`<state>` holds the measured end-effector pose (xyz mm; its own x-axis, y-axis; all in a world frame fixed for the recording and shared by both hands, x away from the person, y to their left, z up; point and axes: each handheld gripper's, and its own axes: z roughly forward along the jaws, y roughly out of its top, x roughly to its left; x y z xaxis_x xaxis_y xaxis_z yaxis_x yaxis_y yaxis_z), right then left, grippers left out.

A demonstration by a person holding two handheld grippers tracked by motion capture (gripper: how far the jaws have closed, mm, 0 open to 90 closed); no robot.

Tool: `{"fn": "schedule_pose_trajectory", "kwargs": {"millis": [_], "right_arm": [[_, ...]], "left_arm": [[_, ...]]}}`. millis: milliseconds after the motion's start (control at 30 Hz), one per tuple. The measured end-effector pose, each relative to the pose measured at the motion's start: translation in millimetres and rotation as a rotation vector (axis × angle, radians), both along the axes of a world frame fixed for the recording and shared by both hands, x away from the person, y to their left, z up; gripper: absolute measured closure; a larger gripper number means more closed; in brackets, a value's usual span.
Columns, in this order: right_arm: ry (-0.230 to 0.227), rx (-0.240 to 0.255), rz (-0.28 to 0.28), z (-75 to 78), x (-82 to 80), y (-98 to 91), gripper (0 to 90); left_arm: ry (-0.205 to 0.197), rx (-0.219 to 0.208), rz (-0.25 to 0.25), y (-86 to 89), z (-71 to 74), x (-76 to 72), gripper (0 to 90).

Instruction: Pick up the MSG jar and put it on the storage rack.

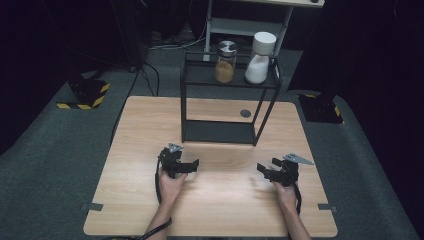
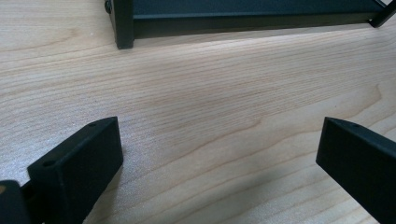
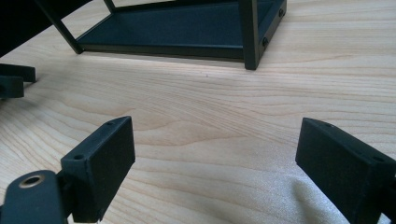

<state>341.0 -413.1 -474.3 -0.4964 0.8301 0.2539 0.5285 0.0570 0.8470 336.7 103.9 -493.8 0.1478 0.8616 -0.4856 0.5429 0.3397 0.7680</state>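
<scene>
While both tools (image 1: pixel 192 165) (image 1: pixel 267 172) rest wide open, empty, on the worktop (image 1: pixel 220 210), reaching risks toppling shelf (image 1: pixel 227 80) jars (image 1: pixel 225 62).

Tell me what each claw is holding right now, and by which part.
Nothing is held. The left claw and right claw both stand open over the bare wooden table, with only tabletop between their jaws.

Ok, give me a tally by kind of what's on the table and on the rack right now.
Black two-shelf rack: 1
Jars on its top shelf: 2, one with a metal lid and amber contents, one with a white lid and white contents
Hand-held grippers: 2, left and right, both open and empty
Total: 5
</scene>
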Motion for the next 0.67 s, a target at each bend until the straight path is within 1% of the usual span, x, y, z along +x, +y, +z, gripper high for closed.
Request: {"fn": "schedule_pose_trajectory", "kwargs": {"millis": [500,600,667], "right_arm": [[0.005,0.012,-0.01,-0.6,-0.4,-0.9,10.9],[0.005,0.019,-0.018,-1.2,-1.2,-1.3,10.9],[0.004,0.021,-0.023,-1.5,-1.8,-1.3,10.9]], "left_arm": [[0.002,0.0,-0.001,0.6,0.3,0.0,0.5],[-0.002,-0.008,0.007,-0.7,-0.6,-0.6,0.6],[0.001,0.001,0.001,0.2,0.2,-0.2,0.6]]}}
